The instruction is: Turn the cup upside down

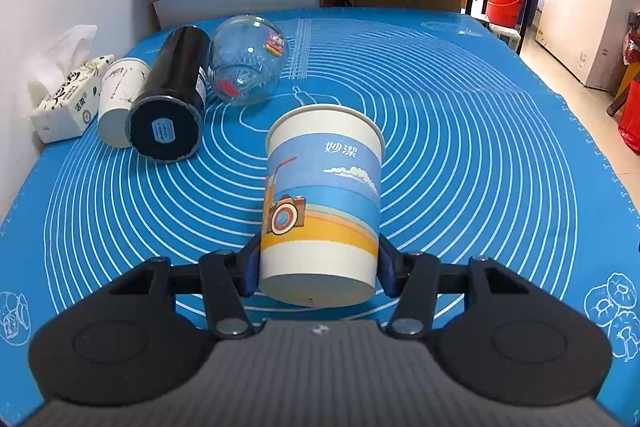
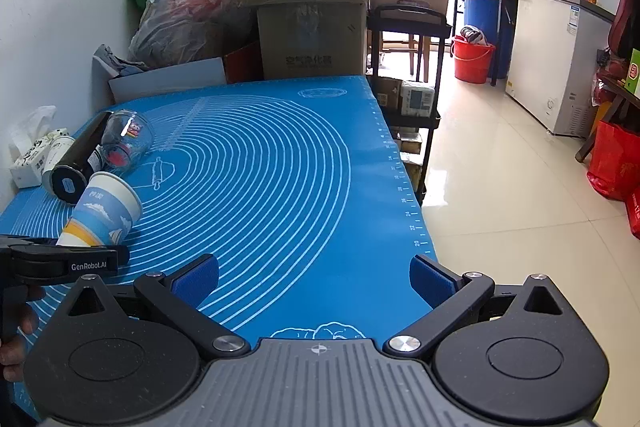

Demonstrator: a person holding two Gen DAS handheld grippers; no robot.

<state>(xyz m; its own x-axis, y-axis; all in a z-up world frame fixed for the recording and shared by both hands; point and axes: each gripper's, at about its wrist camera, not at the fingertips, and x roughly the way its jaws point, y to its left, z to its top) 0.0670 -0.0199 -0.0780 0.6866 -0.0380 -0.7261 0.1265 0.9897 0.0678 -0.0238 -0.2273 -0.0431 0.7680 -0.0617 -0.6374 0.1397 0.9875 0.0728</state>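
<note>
The printed paper cup (image 1: pixel 322 203) sits between the fingers of the left gripper (image 1: pixel 318 269), which is closed on its lower wall close to the base. The cup leans forward along the fingers, its open mouth pointing away from the gripper and its closed bottom nearest the camera. From the right wrist view it looks lifted and tilted over the blue mat (image 1: pixel 460 147) rather than standing on it, though whether the far rim touches the mat I cannot tell.

The main risk, as I judge it, lies in the grip itself. The pads bear on thin paper near the base only, so a harder squeeze could crush the wall, while a looser one could let the cup swing or slip out as it is turned over. If the mouth meets the mat at an angle, the rim may catch and the cup may tip onto its side instead of settling upside down.

Ahead of the gripper and to its left lie a black cylinder (image 1: pixel 170 99), a clear round cup (image 1: pixel 248 63), a small white cup (image 1: pixel 120 99) and a tissue pack (image 1: pixel 66 103). A wide swing that way could knock them rolling.

The right gripper (image 2: pixel 314 279) stands wide open and empty, off to the right of the cup, well apart from it.
</note>
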